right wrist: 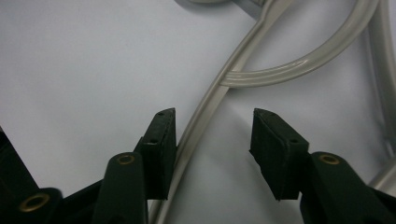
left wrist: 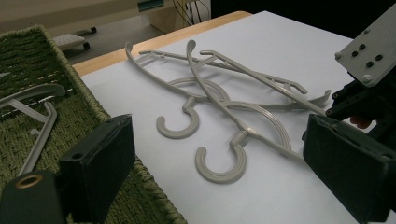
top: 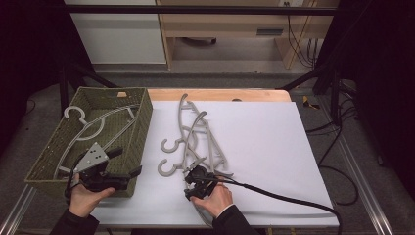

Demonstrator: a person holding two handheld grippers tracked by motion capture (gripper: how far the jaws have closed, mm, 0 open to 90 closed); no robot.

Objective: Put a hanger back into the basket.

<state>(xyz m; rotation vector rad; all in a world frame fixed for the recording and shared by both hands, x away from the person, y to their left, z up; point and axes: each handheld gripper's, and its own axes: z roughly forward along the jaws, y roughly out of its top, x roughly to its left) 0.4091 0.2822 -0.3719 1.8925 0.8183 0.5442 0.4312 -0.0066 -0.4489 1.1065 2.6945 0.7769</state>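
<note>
At the bottom centre of the high view, the right gripper sits low over the white paper sheet. Its jaws stand apart around an arm of the nearest grey plastic hanger, one pad beside it, not clamped. The left gripper, jaws wide apart, hovers at the green woven basket, lower left.

A basket sits at the left of the surface, with one hanger lying inside it. Right of the basket, three overlapping hangers lie on the surface.
</note>
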